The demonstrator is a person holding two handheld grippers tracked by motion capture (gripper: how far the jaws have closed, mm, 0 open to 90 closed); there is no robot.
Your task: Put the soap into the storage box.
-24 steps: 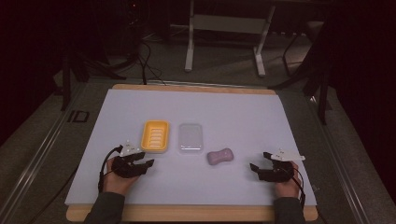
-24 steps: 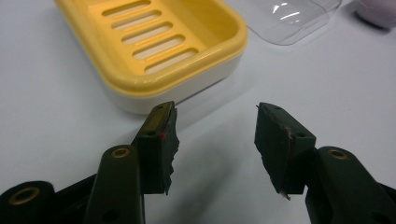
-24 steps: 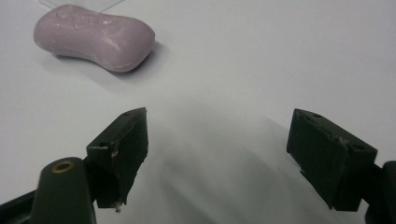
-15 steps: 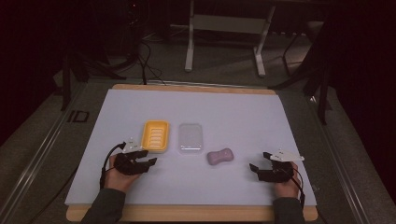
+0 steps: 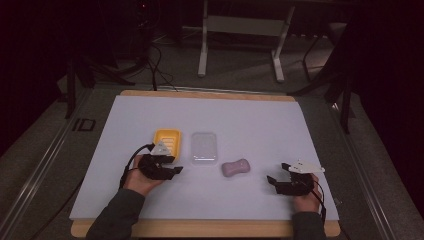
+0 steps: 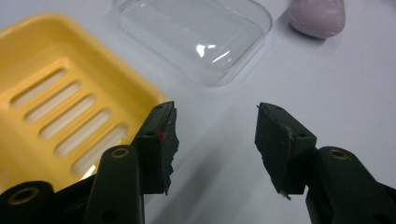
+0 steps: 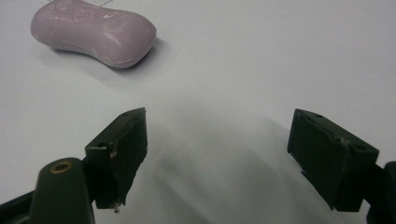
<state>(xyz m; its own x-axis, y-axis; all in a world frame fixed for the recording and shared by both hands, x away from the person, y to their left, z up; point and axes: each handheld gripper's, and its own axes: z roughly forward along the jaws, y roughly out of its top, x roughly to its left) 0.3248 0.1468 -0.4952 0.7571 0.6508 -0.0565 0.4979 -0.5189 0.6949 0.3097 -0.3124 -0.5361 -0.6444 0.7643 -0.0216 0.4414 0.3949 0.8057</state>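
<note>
A yellow slotted soap dish [image 5: 167,140] lies left of centre on the white mat, with a clear plastic lid [image 5: 204,148] beside it and a pink soap bar [image 5: 236,167] to the lid's right. My left gripper [image 5: 176,168] hovers at the dish's near edge, pointing right. In the left gripper view its jaws [image 6: 215,135] stand apart with nothing between them; the dish [image 6: 56,107] is at left, the lid [image 6: 196,35] ahead and the soap [image 6: 317,16] at top right. My right gripper [image 5: 276,173] rests near the front right, open [image 7: 217,135], with the soap [image 7: 93,30] ahead to its left.
The white mat [image 5: 250,120] covers a wooden board [image 5: 200,228] whose edge shows at front and back. Beyond the table stand a metal frame's legs [image 5: 202,45] and cables on a dark floor. A dark stand [image 5: 345,100] is at the right rear.
My left hand has moved forward and to the right, up to the yellow dish's near edge. The right hand and the three objects have stayed put.
</note>
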